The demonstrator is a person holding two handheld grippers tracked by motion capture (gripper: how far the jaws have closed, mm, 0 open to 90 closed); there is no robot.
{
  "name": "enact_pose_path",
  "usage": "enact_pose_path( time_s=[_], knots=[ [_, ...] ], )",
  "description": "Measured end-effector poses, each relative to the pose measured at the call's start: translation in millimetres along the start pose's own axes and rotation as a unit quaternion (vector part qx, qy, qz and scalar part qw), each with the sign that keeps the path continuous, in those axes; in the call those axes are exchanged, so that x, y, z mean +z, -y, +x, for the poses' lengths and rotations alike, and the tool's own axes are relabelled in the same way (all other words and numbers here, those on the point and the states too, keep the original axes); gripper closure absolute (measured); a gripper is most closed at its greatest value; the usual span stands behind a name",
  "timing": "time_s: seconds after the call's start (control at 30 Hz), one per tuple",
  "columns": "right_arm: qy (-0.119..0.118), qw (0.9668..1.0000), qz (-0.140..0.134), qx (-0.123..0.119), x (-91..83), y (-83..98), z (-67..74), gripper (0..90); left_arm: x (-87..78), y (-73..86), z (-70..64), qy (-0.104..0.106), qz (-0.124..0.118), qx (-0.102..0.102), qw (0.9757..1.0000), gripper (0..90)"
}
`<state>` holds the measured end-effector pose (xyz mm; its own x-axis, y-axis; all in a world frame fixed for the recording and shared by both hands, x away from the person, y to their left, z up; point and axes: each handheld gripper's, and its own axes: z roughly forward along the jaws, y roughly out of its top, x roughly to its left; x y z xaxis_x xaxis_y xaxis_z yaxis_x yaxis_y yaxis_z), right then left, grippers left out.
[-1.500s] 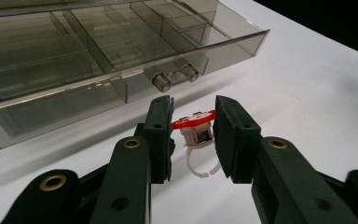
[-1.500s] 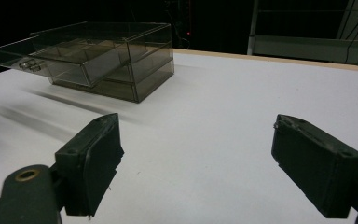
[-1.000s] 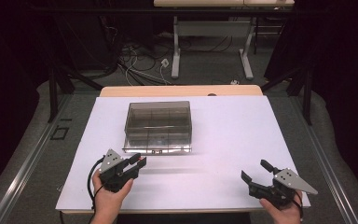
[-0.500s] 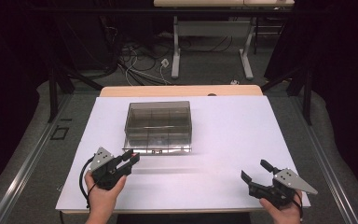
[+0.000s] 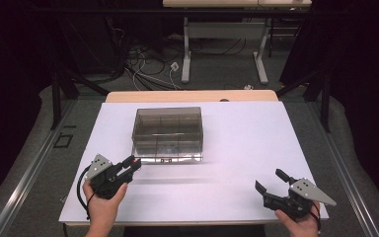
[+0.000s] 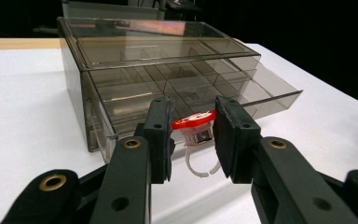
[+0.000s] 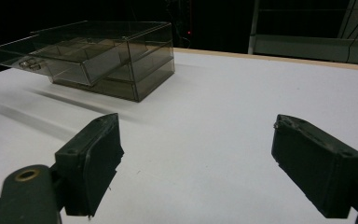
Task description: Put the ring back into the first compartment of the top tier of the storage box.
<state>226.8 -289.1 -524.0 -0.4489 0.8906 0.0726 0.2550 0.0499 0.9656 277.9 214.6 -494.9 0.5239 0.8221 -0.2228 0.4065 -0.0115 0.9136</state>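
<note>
While the person's two hands sit at the near edge of the white table (image 5: 237, 133), the left gripper (image 5: 131, 164) pinches a small ring (image 6: 196, 135) between its jaws. In the left gripper view the ring has a flat red top, a shiny metal block beneath it and a white open band that hangs down between the pads; both pads press against the sides of the red top. The left hand (image 5: 101, 207) holds that gripper just above the table near its front left part, jaws pointed toward the box.

At the front right corner, the right gripper (image 5: 269, 181) rests in the right hand (image 5: 301, 224), jaws spread wide with nothing between them; in the right gripper view bare white tabletop lies between the two black pads.

Farther in, just beyond the tip of the left gripper, stands a smoky transparent drawer box (image 5: 168, 133). Its lower drawer (image 6: 261, 93) is pulled partly out toward the person, and dividers split it into small compartments. The ring is held just in front of this open drawer, apart from it.

Beyond the box, a strip of bare wooden tabletop (image 5: 192, 96) runs along the far edge.
</note>
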Motion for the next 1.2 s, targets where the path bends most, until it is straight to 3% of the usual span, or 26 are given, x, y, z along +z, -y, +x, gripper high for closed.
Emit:
enact_pose_path(
  time_s=[0.7, 1.0, 1.2],
  knots=[
    [-0.002, 1.0000, 0.005, -0.008, 0.9, 1.2, 1.1, 14.9, 2.8, -10.7, -1.4, -0.003, -0.005, -0.001, 1.0000, 67.3],
    [-0.005, 1.0000, 0.002, -0.004, 1.4, 1.9, 0.6, 14.8, 10.3, -22.6, -0.5, -0.012, 0.024, 0.011, 0.9996, 67.3],
    [-0.005, 1.0000, 0.000, -0.007, 1.7, 2.1, 0.4, 14.8, 15.8, -31.8, 3.7, -0.013, 0.048, 0.007, 0.9987, 67.2]
  ],
)
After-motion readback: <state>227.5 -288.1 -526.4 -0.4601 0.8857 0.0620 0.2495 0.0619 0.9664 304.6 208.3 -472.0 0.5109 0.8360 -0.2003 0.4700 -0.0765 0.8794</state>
